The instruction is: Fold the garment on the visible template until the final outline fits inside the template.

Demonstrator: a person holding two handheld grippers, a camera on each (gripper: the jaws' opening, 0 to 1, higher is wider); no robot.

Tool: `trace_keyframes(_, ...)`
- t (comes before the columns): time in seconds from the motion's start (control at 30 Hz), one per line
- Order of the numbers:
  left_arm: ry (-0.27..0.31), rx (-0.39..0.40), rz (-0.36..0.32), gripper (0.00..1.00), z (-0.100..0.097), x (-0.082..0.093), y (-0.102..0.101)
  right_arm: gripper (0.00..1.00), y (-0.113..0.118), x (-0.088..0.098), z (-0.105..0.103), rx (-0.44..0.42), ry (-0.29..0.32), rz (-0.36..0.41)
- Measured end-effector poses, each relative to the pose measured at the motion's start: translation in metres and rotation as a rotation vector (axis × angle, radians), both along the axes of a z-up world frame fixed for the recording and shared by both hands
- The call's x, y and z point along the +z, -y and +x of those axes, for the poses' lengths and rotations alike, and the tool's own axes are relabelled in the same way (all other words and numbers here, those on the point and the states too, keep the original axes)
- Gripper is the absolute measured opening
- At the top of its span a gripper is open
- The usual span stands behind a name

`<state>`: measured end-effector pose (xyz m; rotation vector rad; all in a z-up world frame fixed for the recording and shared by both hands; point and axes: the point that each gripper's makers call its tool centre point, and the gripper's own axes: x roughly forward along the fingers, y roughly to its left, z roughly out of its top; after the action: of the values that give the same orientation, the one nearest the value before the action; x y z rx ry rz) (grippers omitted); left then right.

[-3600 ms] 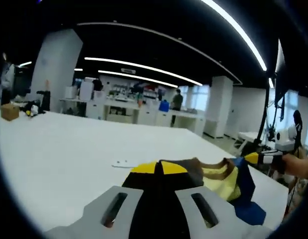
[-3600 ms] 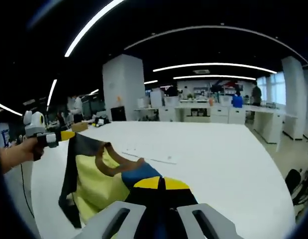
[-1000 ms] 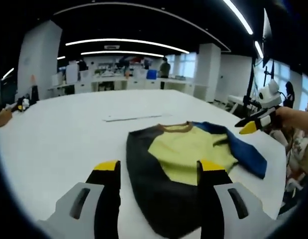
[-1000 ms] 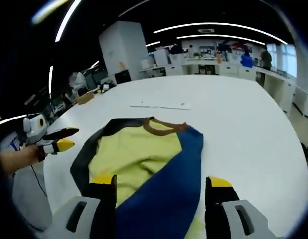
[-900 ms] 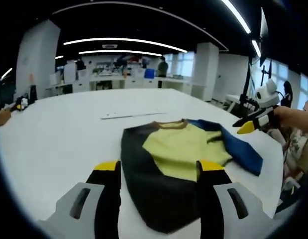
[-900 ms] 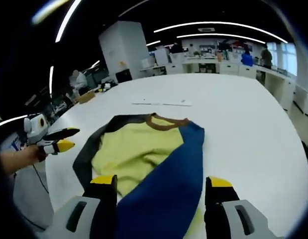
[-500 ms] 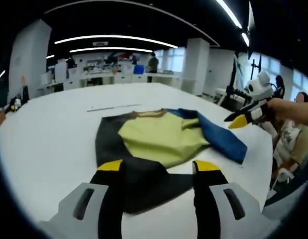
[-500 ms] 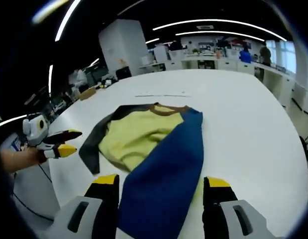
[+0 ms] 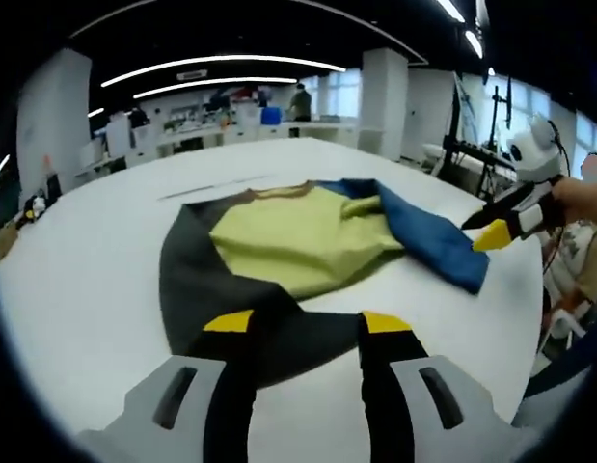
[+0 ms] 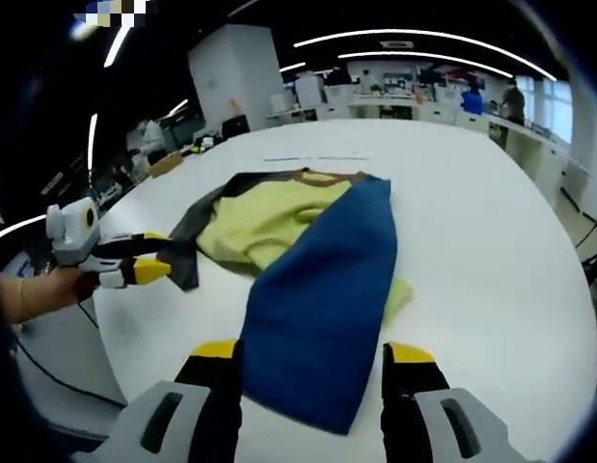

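A garment (image 9: pixel 288 236) lies flat on the white table (image 9: pixel 76 270): yellow-green body, brown collar, one dark grey sleeve (image 9: pixel 197 280), one blue sleeve (image 9: pixel 433 246). My left gripper (image 9: pixel 308 323) is open low over the table, and the dark sleeve's end lies between its jaws. In the right gripper view the garment (image 10: pixel 269 222) stretches away from me. The blue sleeve (image 10: pixel 322 280) runs down between the jaws of my open right gripper (image 10: pixel 311 352). The left gripper (image 10: pixel 134 258) shows at the left by the dark sleeve (image 10: pixel 197 231). The right gripper (image 9: pixel 496 231) hovers by the blue cuff.
A thin pale strip (image 9: pixel 211 186) lies on the table beyond the collar, seen too as the strip (image 10: pixel 317 156). The table edge (image 10: pixel 134 376) runs close to the near side. A hand (image 10: pixel 38 289) holds the left gripper. Benches, pillars and people stand far behind.
3.6 s ago both grippers were shut on the garment, holding it up. It has since been let go and spread flat. In the last second both open grippers came lower over the sleeve ends.
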<state>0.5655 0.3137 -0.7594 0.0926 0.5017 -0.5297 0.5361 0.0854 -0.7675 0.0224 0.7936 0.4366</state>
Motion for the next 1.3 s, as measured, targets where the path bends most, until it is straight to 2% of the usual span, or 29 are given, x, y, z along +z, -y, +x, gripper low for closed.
trace_keyframes(0.13, -0.019, -0.017, 0.033, 0.37, -0.006, -0.010, 0.010, 0.49, 0.006, -0.005, -0.010, -0.012, 0.000, -0.036)
trace_keyframes(0.33, -0.061, 0.035, 0.081, 0.36, -0.008, -0.025, 0.008, 0.42, 0.009, -0.008, -0.018, -0.029, 0.012, -0.076)
trace_keyframes(0.4, -0.058, 0.042, 0.080, 0.36, -0.008, -0.025, 0.010, 0.40, 0.008, -0.009, -0.021, -0.017, 0.019, -0.097)
trace_keyframes(0.47, -0.047, 0.045, 0.107, 0.36, -0.008, -0.025, 0.011, 0.39, 0.009, -0.012, -0.024, -0.013, 0.019, -0.115)
trace_keyframes(0.63, -0.034, 0.064, 0.108, 0.35, -0.004, -0.025, 0.014, 0.32, 0.013, -0.015, -0.027, -0.025, 0.018, -0.156)
trace_keyframes(0.73, -0.016, 0.074, 0.114, 0.35, -0.001, -0.024, 0.014, 0.30, 0.016, -0.019, -0.029, -0.053, 0.002, -0.156)
trace_keyframes(0.8, -0.024, 0.093, 0.103, 0.33, 0.000, -0.024, 0.014, 0.26, 0.018, -0.022, -0.031, -0.076, -0.014, -0.147)
trace_keyframes(0.87, -0.028, 0.116, 0.090, 0.32, 0.001, -0.025, 0.014, 0.23, 0.019, -0.023, -0.030, -0.088, -0.001, -0.144)
trace_keyframes(0.97, -0.023, 0.133, 0.090, 0.26, 0.002, -0.024, 0.013, 0.18, 0.021, -0.024, -0.028, -0.097, 0.011, -0.159)
trace_keyframes(1.07, -0.015, 0.107, 0.123, 0.10, 0.003, -0.024, 0.012, 0.11, 0.021, -0.024, -0.026, -0.097, 0.018, -0.162)
trace_keyframes(1.13, -0.010, 0.098, 0.127, 0.06, 0.004, -0.024, 0.009, 0.00, 0.021, -0.023, -0.025, -0.100, 0.031, -0.163)
trace_keyframes(1.17, -0.012, 0.098, 0.123, 0.03, 0.005, -0.024, 0.006, 0.00, 0.022, -0.024, -0.025, -0.091, 0.037, -0.173)
trace_keyframes(1.3, -0.034, 0.107, 0.091, 0.02, 0.005, -0.023, -0.001, 0.00, 0.021, -0.023, -0.024, -0.087, 0.036, -0.157)
